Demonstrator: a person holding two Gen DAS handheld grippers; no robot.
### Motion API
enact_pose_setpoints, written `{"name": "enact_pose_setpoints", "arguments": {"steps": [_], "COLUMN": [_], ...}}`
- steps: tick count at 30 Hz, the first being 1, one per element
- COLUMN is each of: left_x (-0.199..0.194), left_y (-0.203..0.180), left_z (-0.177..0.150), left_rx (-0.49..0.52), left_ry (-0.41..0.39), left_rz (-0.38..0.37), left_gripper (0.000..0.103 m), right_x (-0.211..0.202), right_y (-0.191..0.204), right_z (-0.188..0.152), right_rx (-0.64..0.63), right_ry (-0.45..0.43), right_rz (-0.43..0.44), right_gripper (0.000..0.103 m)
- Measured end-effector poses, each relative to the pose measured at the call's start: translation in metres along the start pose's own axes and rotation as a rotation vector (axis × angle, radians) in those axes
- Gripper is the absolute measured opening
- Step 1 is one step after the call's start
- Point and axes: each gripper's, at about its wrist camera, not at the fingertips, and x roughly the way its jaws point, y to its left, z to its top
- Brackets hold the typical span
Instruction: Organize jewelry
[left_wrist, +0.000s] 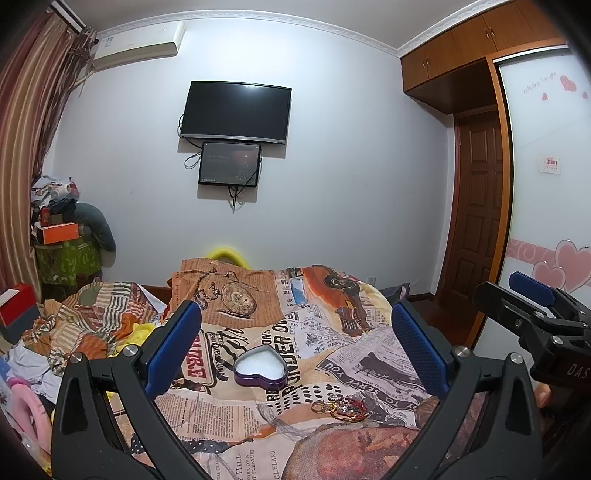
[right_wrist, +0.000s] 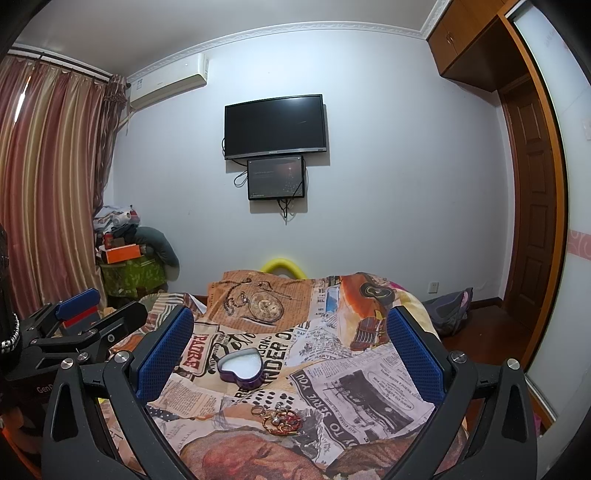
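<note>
A purple heart-shaped tin with a white foam lining lies open on the newspaper-print bedspread; it also shows in the right wrist view. A small pile of jewelry, gold rings and red-and-gold bracelets, lies just in front of it, also seen in the right wrist view. My left gripper is open and empty above the bed. My right gripper is open and empty too, and its blue pads show at the right of the left wrist view.
A TV and a smaller screen hang on the far wall. Boxes and clothes pile up by the curtain at left. A wardrobe and door stand at right. Loose fabrics lie on the bed's left side.
</note>
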Motion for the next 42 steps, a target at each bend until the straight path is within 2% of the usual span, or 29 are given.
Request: {"name": "enact_pose_setpoints", "arguments": {"steps": [17,24,29,33,40,42], "left_x": [0.008,0.031,0.054,0.081,0.124,0.135], "left_y": [0.004,0.012,0.023,0.032,0.031,0.027], "left_z": [-0.003,-0.011,-0.023,-0.040,-0.074,-0.085], "left_rx": [0.001,-0.028,-0.038,-0.017,0.033,0.059], "left_ry": [0.023,0.087,0.154,0.234,0.389,0.439], "left_rz": [0.012,0.029,0.095,0.134,0.104,0.083], "left_gripper": [0.103,0.103,0.103,0.103,0.103,0.103], "right_x": [0.009,0.026,0.049,0.073,0.100,0.105], "right_y": [0.000,-0.009,-0.024,-0.039,-0.057,-0.062], "right_z": [-0.006,-0.018,-0.035,-0.057,-0.090,-0.095], "right_rx": [0.011,0.022,0.032,0.028,0.028,0.038], "right_ry": [0.028,0.081,0.172,0.279,0.459,0.496], "right_rz": [-0.003,-0.018,-0.038,-0.068,-0.036,-0.016], "right_gripper": [0.103,0.103,0.103,0.103,0.103,0.097]}}
